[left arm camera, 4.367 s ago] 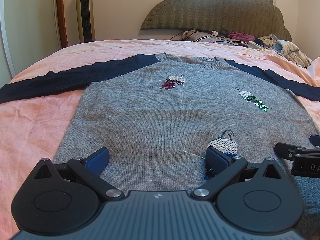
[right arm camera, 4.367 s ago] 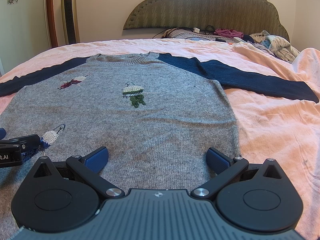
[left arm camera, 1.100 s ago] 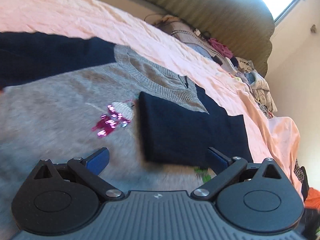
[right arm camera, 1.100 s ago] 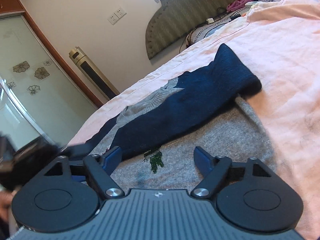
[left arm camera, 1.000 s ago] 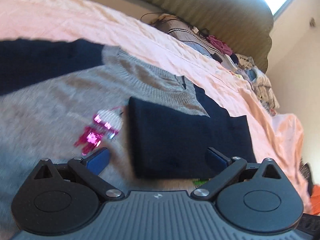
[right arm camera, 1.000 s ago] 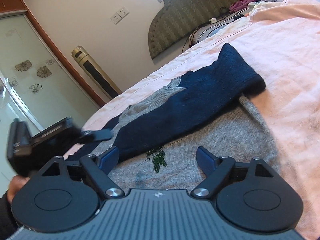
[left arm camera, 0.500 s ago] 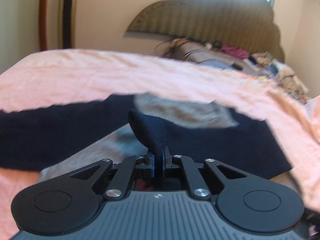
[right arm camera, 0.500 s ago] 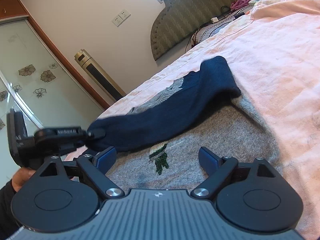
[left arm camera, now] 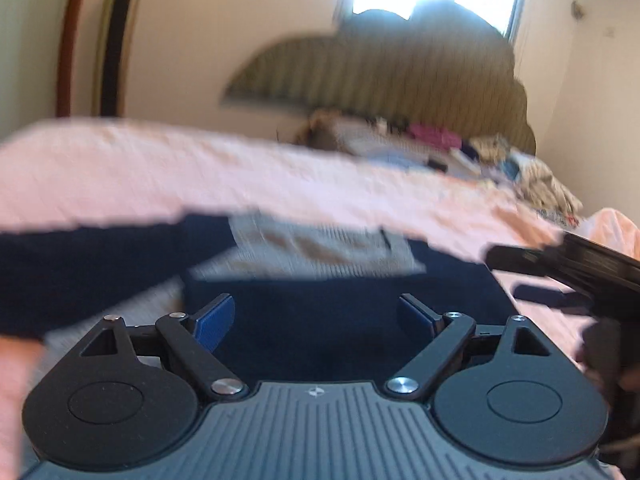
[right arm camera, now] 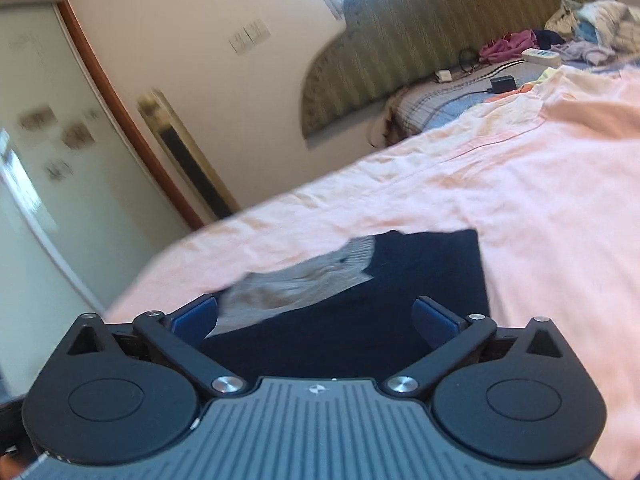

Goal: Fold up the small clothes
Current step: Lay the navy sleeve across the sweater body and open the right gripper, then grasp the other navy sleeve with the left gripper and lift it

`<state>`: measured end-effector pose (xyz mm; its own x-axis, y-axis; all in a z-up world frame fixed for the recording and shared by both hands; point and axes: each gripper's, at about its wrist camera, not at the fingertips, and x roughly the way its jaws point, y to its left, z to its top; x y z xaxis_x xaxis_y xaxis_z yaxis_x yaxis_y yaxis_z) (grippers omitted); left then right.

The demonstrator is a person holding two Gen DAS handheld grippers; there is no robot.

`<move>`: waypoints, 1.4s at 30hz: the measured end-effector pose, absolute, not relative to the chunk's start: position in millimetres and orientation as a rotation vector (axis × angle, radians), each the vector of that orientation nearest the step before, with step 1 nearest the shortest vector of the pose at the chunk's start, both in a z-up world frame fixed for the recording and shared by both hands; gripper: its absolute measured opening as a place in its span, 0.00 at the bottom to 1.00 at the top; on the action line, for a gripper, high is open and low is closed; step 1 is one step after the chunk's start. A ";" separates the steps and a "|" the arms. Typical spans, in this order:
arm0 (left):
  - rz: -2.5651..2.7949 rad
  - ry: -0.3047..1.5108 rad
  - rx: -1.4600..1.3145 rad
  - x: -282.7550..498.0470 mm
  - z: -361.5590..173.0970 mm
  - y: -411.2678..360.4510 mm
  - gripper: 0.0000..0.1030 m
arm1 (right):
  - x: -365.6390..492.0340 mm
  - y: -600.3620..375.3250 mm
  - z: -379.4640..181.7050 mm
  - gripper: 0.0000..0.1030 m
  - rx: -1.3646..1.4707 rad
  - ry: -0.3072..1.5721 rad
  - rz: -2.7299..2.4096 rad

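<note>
Sleeve let go, laid across sweater

The navy sleeve [left arm camera: 328, 312] now lies flat over the sweater [left arm camera: 320, 246] at lower centre; left gripper [left arm camera: 316, 316], clamped on it moments ago, opens empty, right gripper [right arm camera: 316, 318] widening, also empty.

- The left gripper [left arm camera: 316, 312] has its jaws opening, its blue pads spread wide with nothing clamped between them
- Just ahead and beneath lies the folded navy sleeve [left arm camera: 320, 320], crossing the grey sweater [left arm camera: 320, 246]
- To its right hovers the right gripper [left arm camera: 560, 268], blurred
- Pink bedsheet [left arm camera: 200, 168] stretches beyond to the headboard [left arm camera: 380, 76]
</note>
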<state>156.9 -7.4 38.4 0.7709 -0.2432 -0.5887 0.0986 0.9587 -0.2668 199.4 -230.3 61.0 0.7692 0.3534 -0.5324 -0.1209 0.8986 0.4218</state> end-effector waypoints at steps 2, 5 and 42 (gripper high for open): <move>-0.167 0.767 -0.279 173.1 16.1 -5.2 0.85 | 223.6 -224.2 42.4 0.97 0.297 0.734 0.196; -0.189 0.704 -0.213 168.1 5.5 -2.9 0.85 | 216.9 -210.5 16.8 1.00 0.123 0.693 0.204; 0.199 0.392 -0.404 143.9 82.0 157.4 0.05 | 212.4 -194.9 13.8 1.00 0.018 0.693 0.177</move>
